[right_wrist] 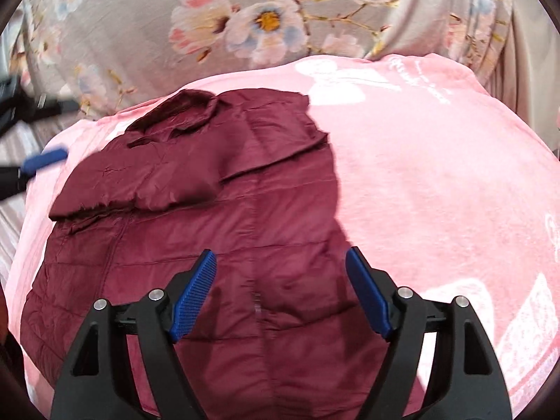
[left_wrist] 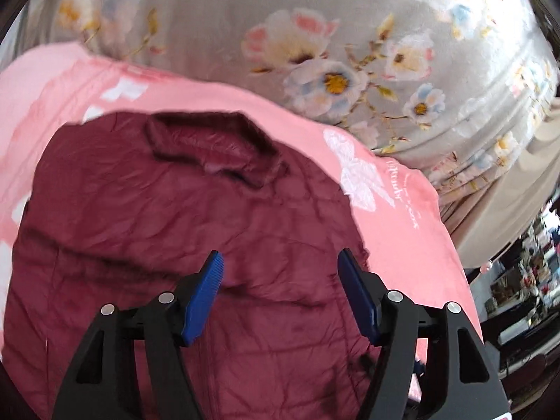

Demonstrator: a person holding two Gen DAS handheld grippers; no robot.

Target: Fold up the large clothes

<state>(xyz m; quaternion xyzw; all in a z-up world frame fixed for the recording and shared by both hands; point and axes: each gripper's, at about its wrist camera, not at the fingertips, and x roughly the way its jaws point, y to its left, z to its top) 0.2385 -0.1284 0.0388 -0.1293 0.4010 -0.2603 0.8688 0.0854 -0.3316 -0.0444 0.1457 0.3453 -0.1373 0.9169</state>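
Both tools hang spread and empty above the dark red quilted puffer jacket, which lies on a pink plush blanket with its long axis running away from them, collar far; the right tool hovers over its right edge, the left tool over its middle. A sleeve seems folded across the chest. White script beside a butterfly print on the blanket is too blurred to read.

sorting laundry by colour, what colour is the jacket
Dark maroon, quilted. The jacket shows best in the right wrist view.
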